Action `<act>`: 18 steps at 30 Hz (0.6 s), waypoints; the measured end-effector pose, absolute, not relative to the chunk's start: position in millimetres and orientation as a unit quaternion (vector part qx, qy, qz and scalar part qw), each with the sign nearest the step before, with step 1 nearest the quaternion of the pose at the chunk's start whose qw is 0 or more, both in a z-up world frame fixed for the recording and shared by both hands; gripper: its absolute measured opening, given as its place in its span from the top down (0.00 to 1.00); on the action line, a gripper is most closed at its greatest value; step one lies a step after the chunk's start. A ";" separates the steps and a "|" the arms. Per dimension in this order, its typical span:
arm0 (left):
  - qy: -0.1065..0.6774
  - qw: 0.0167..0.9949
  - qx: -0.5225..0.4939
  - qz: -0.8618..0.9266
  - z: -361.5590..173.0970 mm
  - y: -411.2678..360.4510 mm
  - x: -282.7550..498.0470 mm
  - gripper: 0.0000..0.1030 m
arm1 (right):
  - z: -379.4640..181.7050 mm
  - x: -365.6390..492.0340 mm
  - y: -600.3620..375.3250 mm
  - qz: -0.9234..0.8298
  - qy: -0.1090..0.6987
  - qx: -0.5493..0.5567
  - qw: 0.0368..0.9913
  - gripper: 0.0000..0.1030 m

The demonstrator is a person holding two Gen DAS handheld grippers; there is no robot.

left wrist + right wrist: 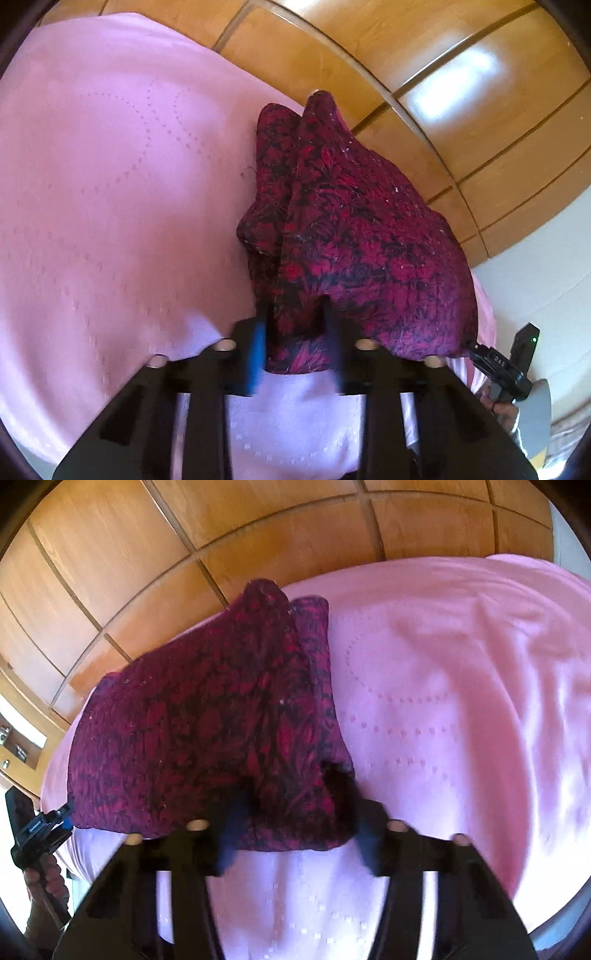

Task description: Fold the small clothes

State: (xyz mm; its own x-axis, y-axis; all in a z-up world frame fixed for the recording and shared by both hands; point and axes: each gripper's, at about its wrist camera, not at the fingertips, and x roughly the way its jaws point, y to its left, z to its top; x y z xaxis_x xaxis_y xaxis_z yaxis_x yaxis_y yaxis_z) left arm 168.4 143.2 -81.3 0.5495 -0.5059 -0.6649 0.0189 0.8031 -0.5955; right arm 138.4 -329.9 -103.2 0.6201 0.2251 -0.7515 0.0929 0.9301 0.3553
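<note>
A pink bedspread (110, 184) — the dark red patterned garment (351, 221) lies on it.

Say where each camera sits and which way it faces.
Left wrist view: on the left claw, angled down at the dark red patterned garment on the pink bedspread; right claw at right.
Right wrist view: on the right claw, same garment; left claw and a hand at left.
Shared: garment, bedspread, wooden wardrobe.

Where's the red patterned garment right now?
The red patterned garment lies on the pink bedspread near its edge by the wooden wardrobe, with its near hem between the fingers of the left gripper and right gripper.
</note>
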 end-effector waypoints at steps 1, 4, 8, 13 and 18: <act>0.448 0.840 -0.264 -0.154 -79.5 140.8 168.4 0.86 | -98.4 137.5 -330.2 0.036 0.431 0.182 0.883 0.77; 0.442 0.845 -0.259 -0.156 -68.8 141.4 161.6 0.91 | -81.0 126.3 -333.5 0.043 0.415 0.181 0.891 0.83; 0.435 0.844 -0.264 -0.166 -52.8 144.3 147.8 0.92 | -65.9 103.0 -336.5 0.063 0.413 0.183 0.890 0.84; 0.446 0.835 -0.271 -0.175 -48.9 144.5 109.3 0.92 | -66.8 71.0 -341.8 0.070 0.439 0.177 0.878 0.84; 0.461 0.837 -0.242 -0.165 -49.6 137.1 85.0 0.89 | -75.7 58.5 -338.1 0.061 0.459 0.160 0.872 0.84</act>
